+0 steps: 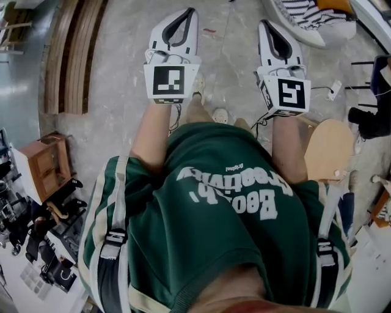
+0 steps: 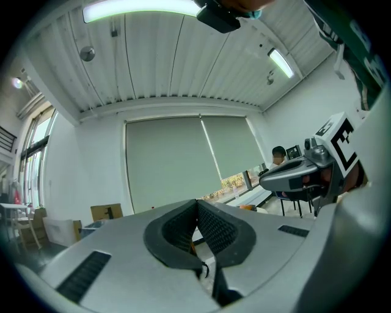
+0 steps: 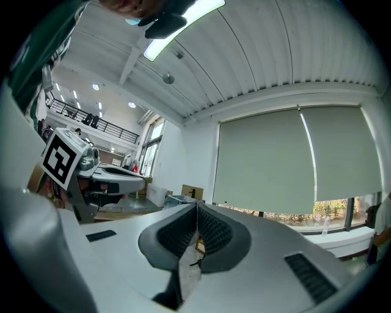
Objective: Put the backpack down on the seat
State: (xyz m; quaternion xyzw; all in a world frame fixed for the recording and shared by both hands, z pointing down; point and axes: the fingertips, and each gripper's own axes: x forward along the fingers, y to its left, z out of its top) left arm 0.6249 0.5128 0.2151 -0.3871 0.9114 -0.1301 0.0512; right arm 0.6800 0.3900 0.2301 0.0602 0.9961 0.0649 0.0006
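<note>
The backpack is worn by the person. Only its shoulder straps show, one at the left [image 1: 113, 241] and one at the right [image 1: 325, 254], over a green shirt; its body is hidden. A round wooden seat [image 1: 330, 150] stands on the floor at the right, just beyond the right forearm. My left gripper [image 1: 183, 13] is held out level in front, shut and empty, its pads meeting [image 2: 197, 205]. My right gripper [image 1: 265, 25] is held out beside it, also shut with nothing in it [image 3: 197, 208]. Neither gripper touches a strap or the seat.
Wooden planks [image 1: 73, 55] lie at the upper left and a small wooden cabinet [image 1: 46, 162] stands at the left. A striped cushion [image 1: 305, 15] is at the top right, a dark chair [image 1: 369, 119] at the right edge. A person [image 2: 279, 156] sits far off by the window.
</note>
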